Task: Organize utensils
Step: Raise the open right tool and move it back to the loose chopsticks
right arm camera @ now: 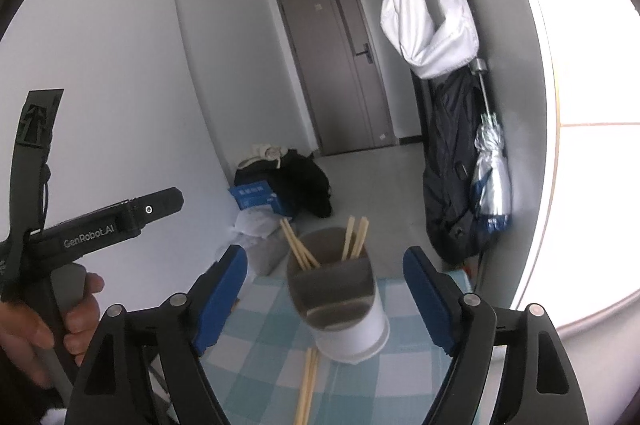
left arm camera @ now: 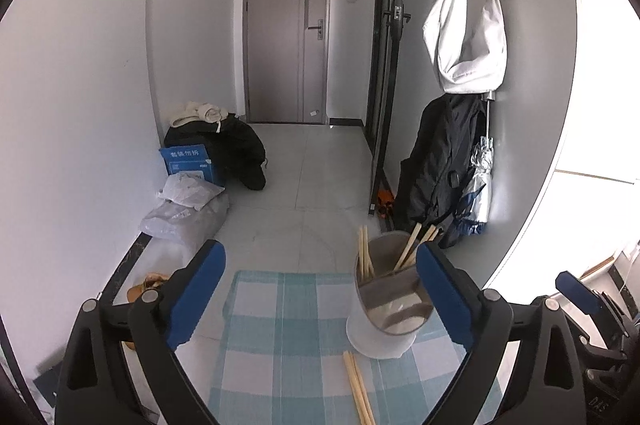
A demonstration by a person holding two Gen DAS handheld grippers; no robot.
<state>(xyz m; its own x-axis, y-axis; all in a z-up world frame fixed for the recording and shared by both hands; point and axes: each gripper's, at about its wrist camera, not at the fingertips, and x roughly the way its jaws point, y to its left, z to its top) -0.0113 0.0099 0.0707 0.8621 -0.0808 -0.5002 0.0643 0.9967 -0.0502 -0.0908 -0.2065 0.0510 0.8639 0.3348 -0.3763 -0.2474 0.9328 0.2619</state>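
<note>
A white utensil holder (left arm camera: 384, 321) with a divided top stands on a blue checked cloth (left arm camera: 280, 337). Wooden chopsticks (left arm camera: 365, 257) stand in its compartments. A loose pair of chopsticks (left arm camera: 358, 389) lies on the cloth in front of it. My left gripper (left arm camera: 320, 297) is open and empty, above the cloth, with the holder near its right finger. In the right wrist view the holder (right arm camera: 348, 321) stands between the fingers of my right gripper (right arm camera: 326, 301), which is open and empty. The loose pair (right arm camera: 306, 385) lies below it. The left gripper's body (right arm camera: 100, 225) shows at the left, held by a hand.
Bags and a blue box (left arm camera: 188, 161) are piled on the floor by the left wall. A dark jacket and a folded umbrella (left arm camera: 476, 189) hang at the right under a white bag (left arm camera: 464, 37). A grey door (left arm camera: 288, 33) closes the hallway's far end.
</note>
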